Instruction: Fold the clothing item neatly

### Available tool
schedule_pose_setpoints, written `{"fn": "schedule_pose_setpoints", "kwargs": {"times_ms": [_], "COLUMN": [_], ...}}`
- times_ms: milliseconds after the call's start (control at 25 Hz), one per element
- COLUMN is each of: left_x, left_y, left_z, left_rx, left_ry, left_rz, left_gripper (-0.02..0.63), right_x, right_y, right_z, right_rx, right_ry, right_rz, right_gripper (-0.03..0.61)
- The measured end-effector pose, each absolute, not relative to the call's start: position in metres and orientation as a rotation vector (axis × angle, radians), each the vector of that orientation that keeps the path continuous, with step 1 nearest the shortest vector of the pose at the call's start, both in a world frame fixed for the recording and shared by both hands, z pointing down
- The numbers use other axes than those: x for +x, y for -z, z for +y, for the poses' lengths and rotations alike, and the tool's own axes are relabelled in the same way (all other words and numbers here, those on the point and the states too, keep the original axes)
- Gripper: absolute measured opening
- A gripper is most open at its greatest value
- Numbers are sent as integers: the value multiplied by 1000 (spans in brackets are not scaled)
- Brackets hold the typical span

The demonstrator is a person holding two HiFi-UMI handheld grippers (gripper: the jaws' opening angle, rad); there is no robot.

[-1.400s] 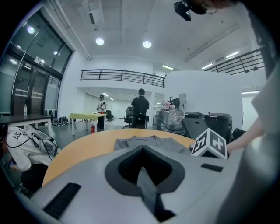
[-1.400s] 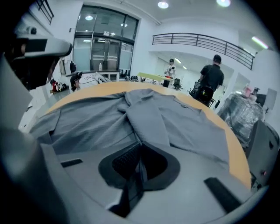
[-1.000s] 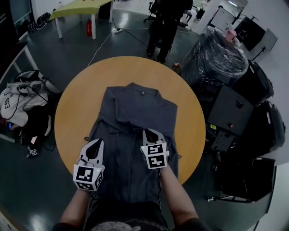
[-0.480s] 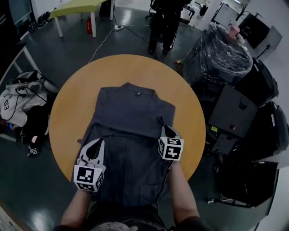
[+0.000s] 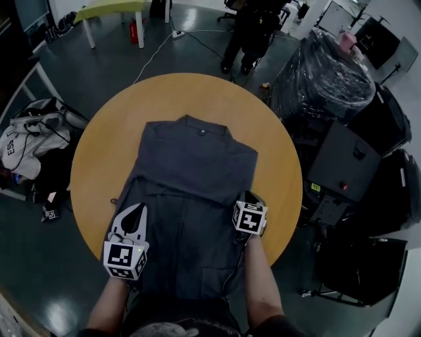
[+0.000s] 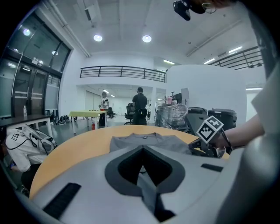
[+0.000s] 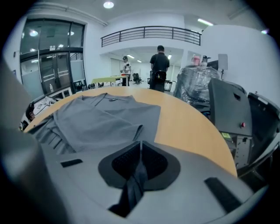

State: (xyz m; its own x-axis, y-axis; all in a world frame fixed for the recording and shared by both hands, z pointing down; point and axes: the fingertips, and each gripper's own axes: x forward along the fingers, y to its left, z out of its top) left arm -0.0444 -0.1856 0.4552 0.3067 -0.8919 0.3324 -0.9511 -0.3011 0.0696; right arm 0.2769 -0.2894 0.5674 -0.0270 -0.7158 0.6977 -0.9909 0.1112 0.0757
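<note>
A grey collared garment (image 5: 191,164) lies flat on the round wooden table (image 5: 99,151), collar at the far side and hem hanging over the near edge. My left gripper (image 5: 135,210) is at the garment's near left edge, shut on a strip of its grey cloth (image 6: 148,192). My right gripper (image 5: 247,197) is at the near right edge, shut on a twisted fold of the same fabric (image 7: 133,183). The left gripper view shows its jaws (image 6: 142,148) closed, with the collar (image 6: 144,139) beyond and the right gripper (image 6: 210,131) off to the right. In the right gripper view (image 7: 140,143) the garment (image 7: 100,118) spreads to the left.
A black plastic-wrapped bundle (image 5: 322,79) and dark cases (image 5: 342,161) crowd the floor right of the table. A white bag (image 5: 29,141) lies on the floor at the left. A person (image 5: 256,33) stands beyond the table, near a green table (image 5: 112,10).
My right gripper has swung from the middle of the garment out to its right edge, drawing the cloth it holds with it. The left gripper has shifted only slightly.
</note>
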Motion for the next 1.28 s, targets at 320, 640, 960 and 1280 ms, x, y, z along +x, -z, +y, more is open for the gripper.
{"fn": "schedule_pose_setpoints", "kwargs": {"times_ms": [320, 640, 960, 1280], "left_x": [-43, -40, -34, -79], "left_y": [-428, -407, -394, -412], "left_z": [-164, -134, -69, 69], "left_rx": [2332, 2429, 2511, 2644], "left_ry": [-281, -340, -119, -123], "left_rz": [-1758, -1816, -1728, -1523], "left_gripper": [8, 8, 8, 8], "right_x": [278, 241, 243, 226], "right_y": [-493, -411, -386, -403], "right_z": [-274, -236, -126, 66], "right_rx": [1814, 1684, 1852, 2109], "right_ry": [-532, -288, -182, -126], "right_rz": [-2109, -2631, -2612, -2386], "right_gripper": [3, -5, -8, -8]}}
